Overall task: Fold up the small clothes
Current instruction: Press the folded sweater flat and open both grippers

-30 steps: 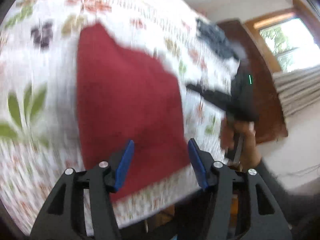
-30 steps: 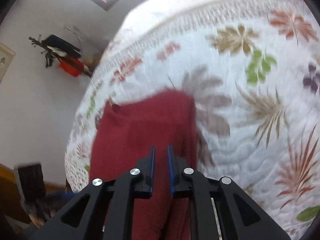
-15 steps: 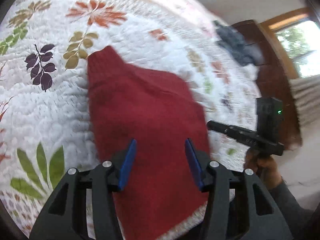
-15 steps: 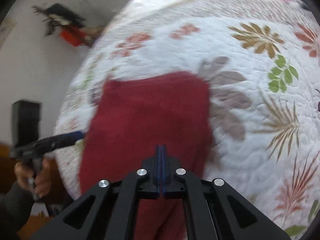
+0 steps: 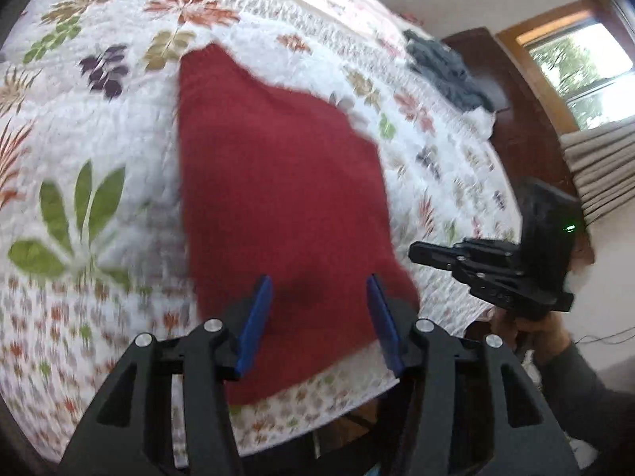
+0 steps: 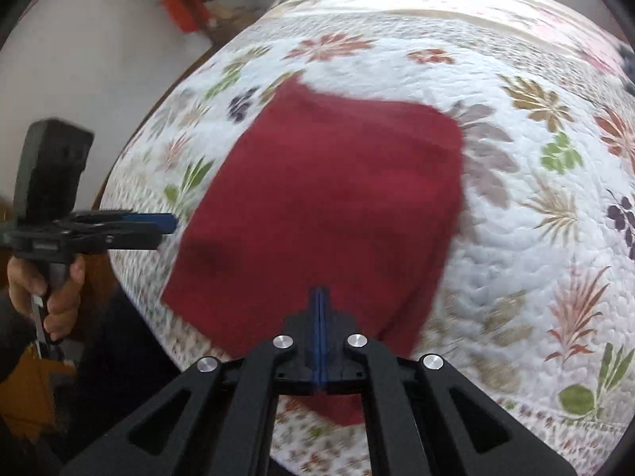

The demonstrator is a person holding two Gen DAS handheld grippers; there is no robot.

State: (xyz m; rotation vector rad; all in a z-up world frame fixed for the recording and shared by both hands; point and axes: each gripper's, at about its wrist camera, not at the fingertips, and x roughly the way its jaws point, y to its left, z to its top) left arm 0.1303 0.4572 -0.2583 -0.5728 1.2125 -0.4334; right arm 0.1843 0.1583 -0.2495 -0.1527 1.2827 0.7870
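The red garment [image 5: 278,182] lay flat on the bed [image 5: 99,127], ahead of and below both sets of fingers. The left gripper [image 5: 319,317] was spread wide above its near edge; the right gripper [image 6: 320,317] was clenched, grasping nothing.

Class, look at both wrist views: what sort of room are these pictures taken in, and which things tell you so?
Most likely a bedroom in a home: a floral quilted bedspread covers a bed, a curtained window lets in daylight, and a red garment lies spread on top.
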